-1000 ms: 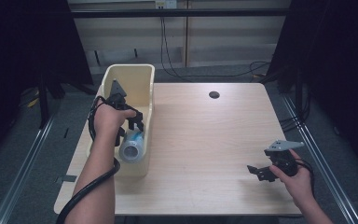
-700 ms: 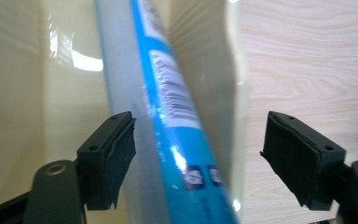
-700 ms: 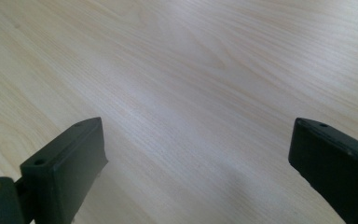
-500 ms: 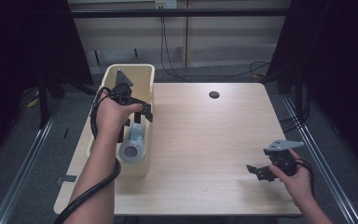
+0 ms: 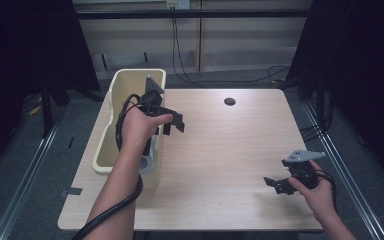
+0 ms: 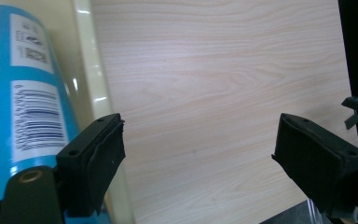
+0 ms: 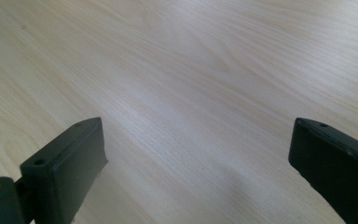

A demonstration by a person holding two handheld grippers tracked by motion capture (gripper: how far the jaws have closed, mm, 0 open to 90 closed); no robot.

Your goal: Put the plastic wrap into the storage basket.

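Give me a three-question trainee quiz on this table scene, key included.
1. True or false: the left tool grips the bottle.
2. Where does the bottle lie? A) in the cream bin B) on the bare table C) in the right tool
3. What is between the right tool's jaws?

Key:
1. False. Its jaws have just been opening and stand apart with nothing between them; the bottle lies beside them in the bin.
2. A.
3. Nothing; they stand open over bare wood.
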